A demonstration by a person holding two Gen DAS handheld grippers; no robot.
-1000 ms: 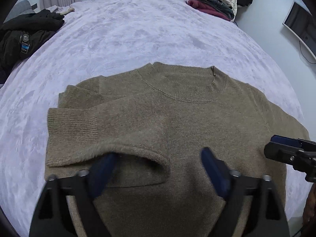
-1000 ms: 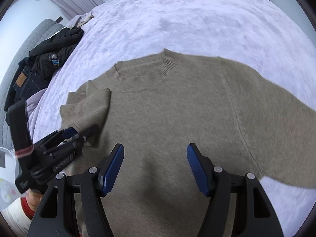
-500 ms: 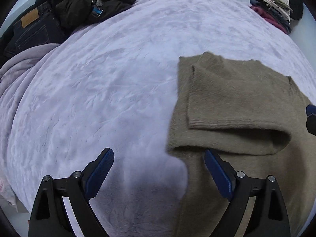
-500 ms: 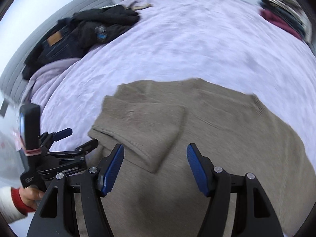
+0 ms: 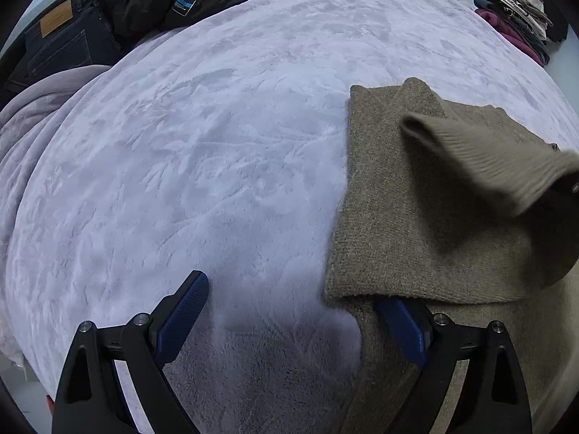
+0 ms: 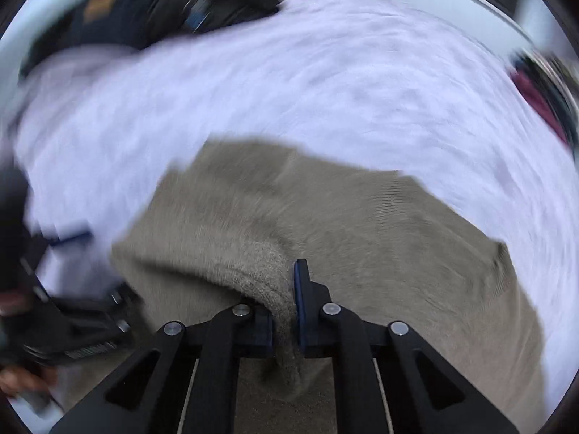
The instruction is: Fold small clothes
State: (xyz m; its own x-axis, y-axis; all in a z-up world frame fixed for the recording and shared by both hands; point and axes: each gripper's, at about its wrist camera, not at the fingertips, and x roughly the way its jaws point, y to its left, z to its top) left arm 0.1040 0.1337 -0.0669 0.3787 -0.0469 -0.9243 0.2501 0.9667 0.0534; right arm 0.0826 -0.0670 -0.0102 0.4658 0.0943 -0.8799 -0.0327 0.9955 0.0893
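An olive-brown knit sweater (image 5: pixel 416 224) lies on the lilac bedspread (image 5: pixel 217 144), one sleeve folded across its body. My right gripper (image 6: pixel 284 307) is shut on a bunched fold of that sleeve (image 6: pixel 260 271). In the left wrist view the ribbed cuff (image 5: pixel 488 159) hangs raised and blurred above the sweater. My left gripper (image 5: pixel 289 296) is open at the sweater's left edge; its right finger (image 5: pixel 401 329) is tucked under the folded layer and its left finger (image 5: pixel 184 311) is over bare bedspread. The right wrist view is motion-blurred.
Black garments (image 5: pixel 163 3) and dark jeans (image 5: pixel 61 43) are piled at the bed's far left. A stack of folded clothes (image 5: pixel 517 18) sits at the far right corner. A hand (image 6: pixel 21 379) holds the left gripper (image 6: pixel 79 311) at the bed's near edge.
The right gripper has closed on the folded sleeve and lifted its cuff off the sweater. The left gripper edged toward the sweater, its right finger now under the fold. Both views have rolled.
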